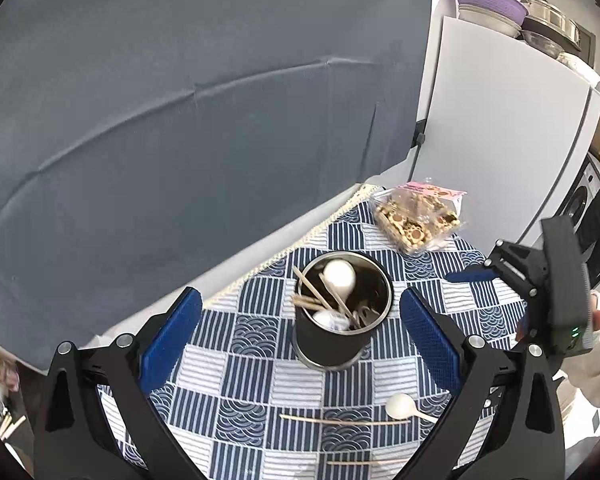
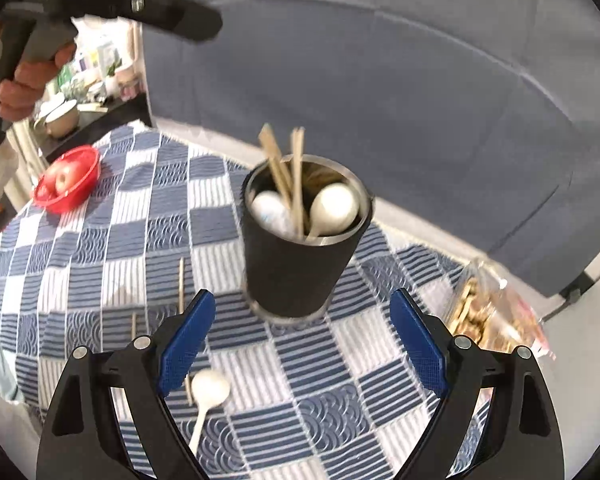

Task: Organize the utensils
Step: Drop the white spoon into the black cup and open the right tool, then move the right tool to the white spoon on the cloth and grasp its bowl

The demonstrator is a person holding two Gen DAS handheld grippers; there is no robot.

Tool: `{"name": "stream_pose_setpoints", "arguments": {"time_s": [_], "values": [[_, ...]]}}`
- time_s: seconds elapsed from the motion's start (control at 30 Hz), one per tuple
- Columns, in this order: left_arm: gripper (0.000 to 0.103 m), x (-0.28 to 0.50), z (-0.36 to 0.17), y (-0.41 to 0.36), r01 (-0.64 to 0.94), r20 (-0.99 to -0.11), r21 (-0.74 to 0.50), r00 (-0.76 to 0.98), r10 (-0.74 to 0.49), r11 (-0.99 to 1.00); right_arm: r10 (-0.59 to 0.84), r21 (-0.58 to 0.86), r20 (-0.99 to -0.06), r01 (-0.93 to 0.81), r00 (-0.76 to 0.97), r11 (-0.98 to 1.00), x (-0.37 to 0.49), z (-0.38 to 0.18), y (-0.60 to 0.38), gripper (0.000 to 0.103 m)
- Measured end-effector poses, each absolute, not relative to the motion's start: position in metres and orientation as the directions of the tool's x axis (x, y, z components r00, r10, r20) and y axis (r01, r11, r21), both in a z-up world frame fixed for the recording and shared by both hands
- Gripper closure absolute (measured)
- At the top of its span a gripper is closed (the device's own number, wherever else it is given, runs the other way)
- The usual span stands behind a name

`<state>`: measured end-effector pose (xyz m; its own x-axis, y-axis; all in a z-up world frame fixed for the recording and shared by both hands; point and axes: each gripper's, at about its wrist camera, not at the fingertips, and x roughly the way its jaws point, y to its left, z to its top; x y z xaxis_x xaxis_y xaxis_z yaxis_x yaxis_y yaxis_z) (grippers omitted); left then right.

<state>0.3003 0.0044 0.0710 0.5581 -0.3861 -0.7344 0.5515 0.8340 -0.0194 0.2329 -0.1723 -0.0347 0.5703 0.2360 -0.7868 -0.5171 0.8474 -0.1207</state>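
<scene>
1. The left claw (image 1: 300, 320) is seen with its blue pads spread wide and nothing between them; the right claw (image 2: 302, 336) is likewise held apart and empty.
2. The black cylindrical metal utensil cup (image 1: 342, 312) stands upright on the blue-and-white checked tablecloth (image 1: 252, 364) of the table, already holding white spoons and wooden chopsticks.
3. Left on the cloth, near the cup, are a white plastic spoon (image 2: 208, 394) and thin wooden chopsticks (image 1: 344, 421).
4. A thin, flat chopstick could be missed or flicked away if the pads are closed too high above the cloth.
5. The cup, judged top-heavy with protruding sticks, could be tipped if it is brushed by either claw.
6. A collision between the claws is likely if both are sent to the same spot.
</scene>
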Motion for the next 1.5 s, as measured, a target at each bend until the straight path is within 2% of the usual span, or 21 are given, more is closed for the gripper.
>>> {"name": "stream_pose_setpoints", "arguments": {"time_s": [0.23, 0.67, 1.03, 1.5], "values": [[0.006, 0.270, 0.060, 0.004, 0.524, -0.742, -0.017, 0.565, -0.362, 0.851, 0.207, -0.111, -0.842, -0.536, 0.498, 0.837, 0.212, -0.064, -0.171, 0.019], [0.006, 0.216, 0.032, 0.017, 0.396, -0.783, 0.004, 0.572, -0.244, 0.918, 0.227, -0.064, -0.894, -0.612, 0.387, 0.788, 0.199, -0.099, -0.170, 0.019], [0.006, 0.164, -0.004, 0.016, 0.281, -0.811, 0.021, 0.566, -0.148, 0.959, 0.205, -0.099, -0.904, -0.651, 0.375, 0.753, 0.197, -0.114, -0.165, 0.019], [0.006, 0.122, -0.044, 0.017, 0.202, -0.844, 0.008, 0.527, -0.101, 0.979, 0.243, -0.023, -0.912, -0.634, 0.330, 0.773, 0.193, -0.143, -0.159, 0.019]]}}
